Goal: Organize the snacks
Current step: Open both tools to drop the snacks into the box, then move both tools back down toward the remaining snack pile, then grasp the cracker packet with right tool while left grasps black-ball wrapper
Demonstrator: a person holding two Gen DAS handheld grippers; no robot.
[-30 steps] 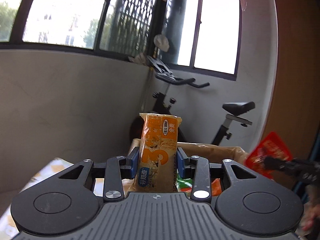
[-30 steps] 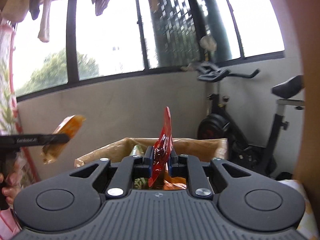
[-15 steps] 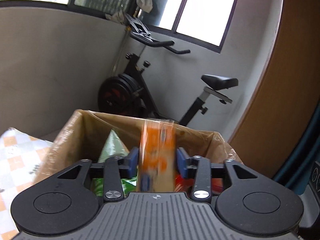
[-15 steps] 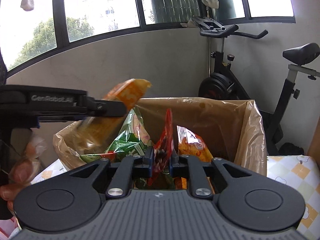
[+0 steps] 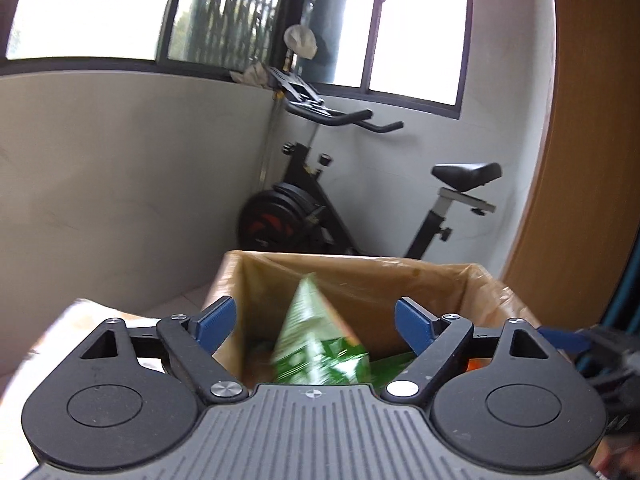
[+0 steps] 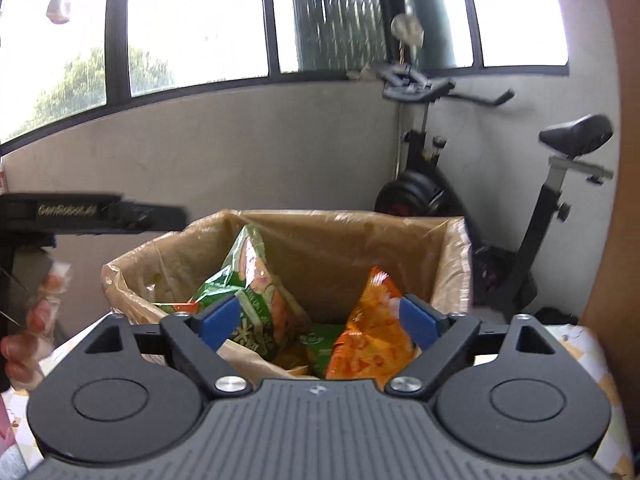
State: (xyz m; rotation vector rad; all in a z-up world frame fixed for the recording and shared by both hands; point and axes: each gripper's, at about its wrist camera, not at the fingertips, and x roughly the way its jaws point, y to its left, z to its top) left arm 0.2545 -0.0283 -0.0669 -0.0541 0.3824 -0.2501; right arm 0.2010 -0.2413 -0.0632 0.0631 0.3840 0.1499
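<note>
My left gripper [image 5: 315, 325] has just been opening its jaws and they now stand wide with nothing between them; the orange packet they pinched a second ago has gone, and I judge it has dropped into the box [image 5: 420, 276] just ahead. My right gripper [image 6: 319, 322] has done the same: its jaws have sprung wide and empty, and the red packet they held edge-on is no longer between them. Beyond the right jaws a green bag [image 6: 250, 292] leans up on the left side and an orange bag [image 6: 374, 336] on the right, both inside the lined box. I cannot pick out the two released packets among them. Both drops look done, so I judge the next step is fetching more snacks. The box stands on a desk with a checked cloth [image 6: 576, 340], seen to the right of the right jaws. Farther off stand an exercise bike [image 5: 320, 216], a grey wall and barred windows.
</note>
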